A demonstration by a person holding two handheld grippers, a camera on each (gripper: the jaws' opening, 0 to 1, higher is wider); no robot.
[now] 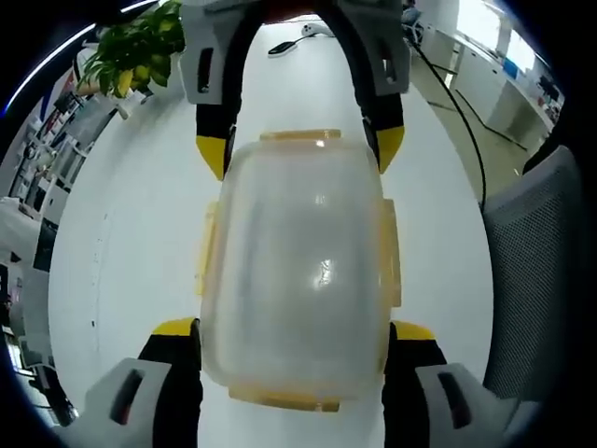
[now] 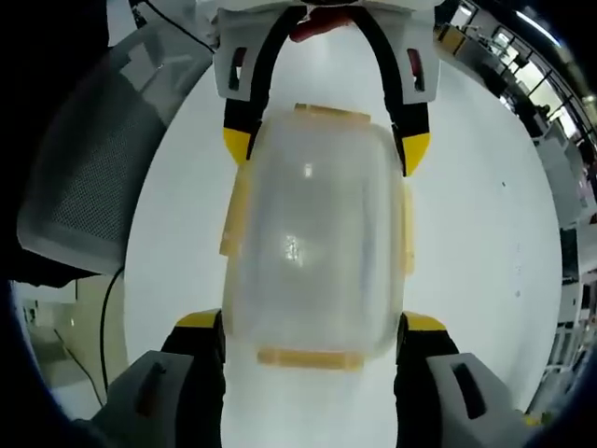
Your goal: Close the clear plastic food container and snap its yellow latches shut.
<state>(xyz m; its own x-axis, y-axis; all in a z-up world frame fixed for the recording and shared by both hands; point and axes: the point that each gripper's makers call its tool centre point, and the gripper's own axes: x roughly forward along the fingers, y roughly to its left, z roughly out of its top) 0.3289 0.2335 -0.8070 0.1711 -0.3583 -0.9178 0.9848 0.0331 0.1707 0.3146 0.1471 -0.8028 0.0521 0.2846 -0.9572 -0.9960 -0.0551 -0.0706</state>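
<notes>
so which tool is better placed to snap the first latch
Close call, slightly the right tool: the near end latch of the container lies just between its tips; the left tool straddles the other end.

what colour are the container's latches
Translucent yellow latches on the container, best in the right gripper view.

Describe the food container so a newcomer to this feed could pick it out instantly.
Start at the white table. In its middle sits the container, between the left gripper and the right gripper, which face each other from its two ends. It is a cloudy, clear plastic tub with rounded corners and yellow latches along its edges, unlike the green plant and grey mesh chair nearby.
</notes>
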